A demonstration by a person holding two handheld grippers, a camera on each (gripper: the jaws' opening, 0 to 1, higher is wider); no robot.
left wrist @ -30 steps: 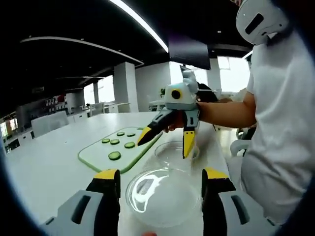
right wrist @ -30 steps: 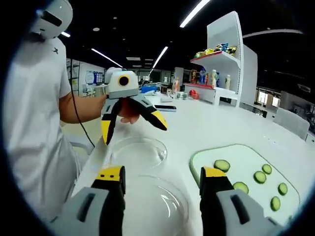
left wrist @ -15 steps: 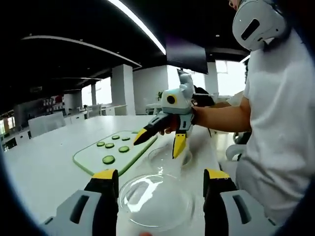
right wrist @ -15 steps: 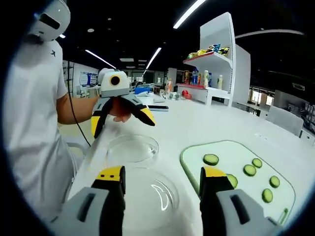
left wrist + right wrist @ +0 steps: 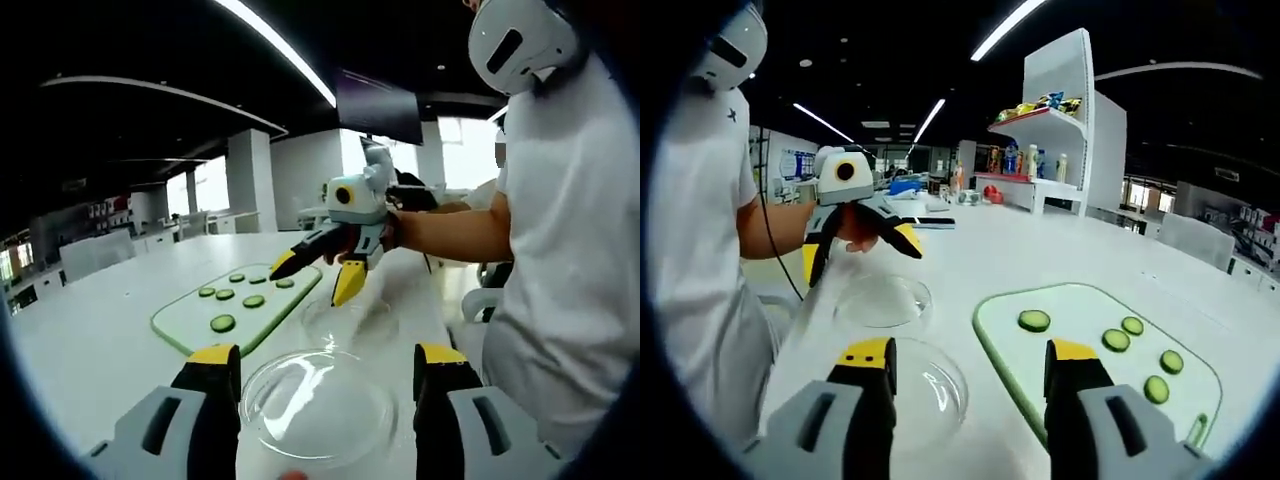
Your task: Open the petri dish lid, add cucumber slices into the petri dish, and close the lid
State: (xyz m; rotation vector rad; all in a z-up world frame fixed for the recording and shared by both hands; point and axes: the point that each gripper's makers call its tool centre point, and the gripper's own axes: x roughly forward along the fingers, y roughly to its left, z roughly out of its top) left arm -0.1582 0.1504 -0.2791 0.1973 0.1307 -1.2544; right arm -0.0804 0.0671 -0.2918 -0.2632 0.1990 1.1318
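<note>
Two grippers, left gripper point(image 5: 325, 375) and right gripper point(image 5: 965, 365), both hold jaws apart, gripping nothing. Clear dishes point(image 5: 318, 405) lie between them; cucumber slices point(image 5: 1034, 320) rest on the green board point(image 5: 1080, 345) at two o'clock.

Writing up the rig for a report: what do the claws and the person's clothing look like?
Each claw, left and right, has grey moulded bodies, black jaws and yellow tips. The person wears a white short-sleeved shirt; a dark cable hangs beside the shirt.
</note>
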